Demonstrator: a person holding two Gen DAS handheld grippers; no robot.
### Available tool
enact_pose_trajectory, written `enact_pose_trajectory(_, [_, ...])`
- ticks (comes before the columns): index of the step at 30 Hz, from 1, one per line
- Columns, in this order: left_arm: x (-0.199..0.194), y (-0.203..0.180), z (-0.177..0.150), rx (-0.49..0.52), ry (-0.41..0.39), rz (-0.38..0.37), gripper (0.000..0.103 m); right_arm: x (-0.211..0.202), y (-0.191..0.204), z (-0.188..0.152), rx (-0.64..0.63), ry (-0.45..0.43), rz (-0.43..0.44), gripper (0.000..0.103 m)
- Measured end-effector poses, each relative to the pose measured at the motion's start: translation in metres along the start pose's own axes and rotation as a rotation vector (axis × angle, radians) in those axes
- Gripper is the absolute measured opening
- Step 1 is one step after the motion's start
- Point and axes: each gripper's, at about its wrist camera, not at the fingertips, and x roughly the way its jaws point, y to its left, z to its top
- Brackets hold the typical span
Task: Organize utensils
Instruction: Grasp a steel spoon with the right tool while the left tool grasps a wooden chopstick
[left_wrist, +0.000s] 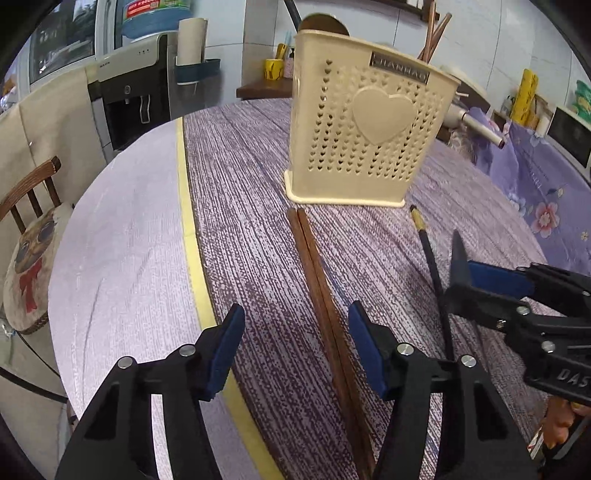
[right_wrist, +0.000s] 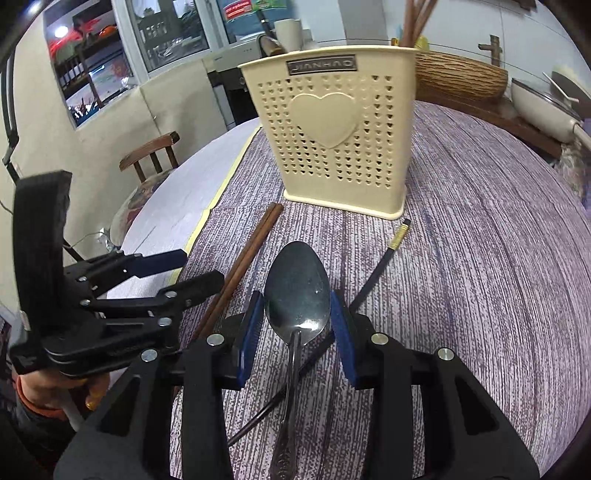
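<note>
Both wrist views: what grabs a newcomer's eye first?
The cream holder with its raised heart stands upright mid-table, chopsticks already poking out of its top. In front of it, a steel spoon lies bowl-up between the fingers of the right gripper, which has not closed on it. A brown chopstick pair runs between the open left gripper fingers, and a black chopstick lies slanted alongside.

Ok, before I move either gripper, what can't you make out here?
- Holder contents: both views, its walls hide them.
- Spoon handle end: right wrist view, bottom edge cuts it off.
- Brown chopsticks near ends: left wrist view, run under the left gripper.
- Black chopstick: right wrist view, the spoon and the right gripper cover its middle.
</note>
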Motion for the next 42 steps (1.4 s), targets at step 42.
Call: enact_pose_trajectory(42, [0.024,-0.009,0.017,0.044,0.051,0.089,0.034,-0.003,-0.006,-0.004,0.07,-0.03,-0.028,0.038])
